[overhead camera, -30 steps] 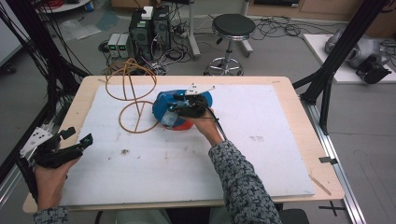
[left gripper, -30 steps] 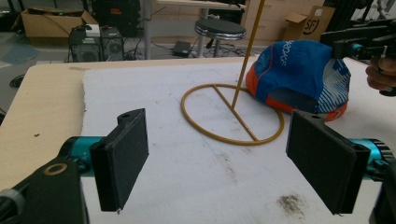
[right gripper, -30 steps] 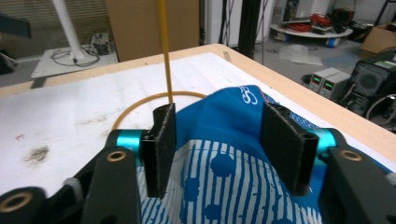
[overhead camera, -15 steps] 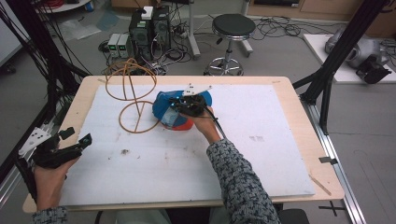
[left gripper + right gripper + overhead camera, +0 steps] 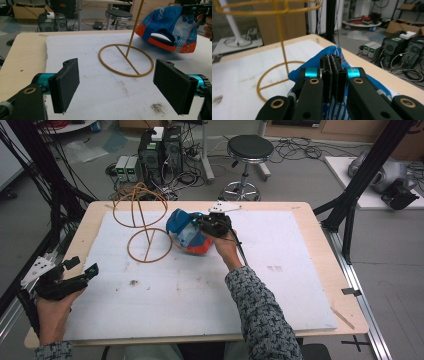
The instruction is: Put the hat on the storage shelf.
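Right gripper (image 5: 333, 75) fingers (image 5: 327, 75) just closed, clamped on cap (image 5: 187, 232) fabric, far centre of counter (image 5: 300, 285). Wire stand (image 5: 142, 220) lay just left of cap; right hand nearer. Left gripper (image 5: 122, 87) fingers apart, empty, near-left, well apart.

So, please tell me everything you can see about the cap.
The cap is blue fabric with an orange brim and lower edge, white printed patterns and a rear opening with an adjusting strap. It is lifted just off the white board, tilted, beside the wire stand. The right gripper is shut on a fold of its cloth.
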Demonstrator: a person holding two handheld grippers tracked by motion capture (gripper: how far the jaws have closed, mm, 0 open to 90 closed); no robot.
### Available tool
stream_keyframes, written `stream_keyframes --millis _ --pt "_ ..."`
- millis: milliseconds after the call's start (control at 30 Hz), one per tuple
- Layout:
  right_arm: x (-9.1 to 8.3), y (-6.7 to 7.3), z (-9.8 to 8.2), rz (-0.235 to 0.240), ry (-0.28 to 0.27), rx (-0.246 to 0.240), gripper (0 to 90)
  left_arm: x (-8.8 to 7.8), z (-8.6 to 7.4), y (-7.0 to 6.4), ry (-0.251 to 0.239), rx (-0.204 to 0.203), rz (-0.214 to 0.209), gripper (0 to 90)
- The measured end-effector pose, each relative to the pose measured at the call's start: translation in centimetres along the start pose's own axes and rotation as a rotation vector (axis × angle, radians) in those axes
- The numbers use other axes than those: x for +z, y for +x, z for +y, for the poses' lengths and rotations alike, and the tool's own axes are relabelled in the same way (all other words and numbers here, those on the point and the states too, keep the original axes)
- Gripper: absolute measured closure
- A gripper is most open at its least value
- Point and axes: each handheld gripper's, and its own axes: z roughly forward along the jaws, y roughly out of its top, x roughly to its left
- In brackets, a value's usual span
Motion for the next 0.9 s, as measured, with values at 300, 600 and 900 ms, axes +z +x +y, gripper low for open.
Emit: stream_keyframes --millis 300,600,900 --pt "-1.5 -1.3 1.1 -0.05 -0.062 0.039 88.4 -0.2 0.1 0.1 -0.008 -0.001 -0.001 21.3" --pt "-2.7 -2.0 2.9 -0.081 -0.12 0.043 88.5 0.0 0.0 0.0 0.0 0.003 -0.003 21.3" --pt "-3.3 -2.5 5.6 -0.132 -0.161 0.034 88.6 -0.1 0.1 0.0 -0.007 0.0 -0.003 21.3"
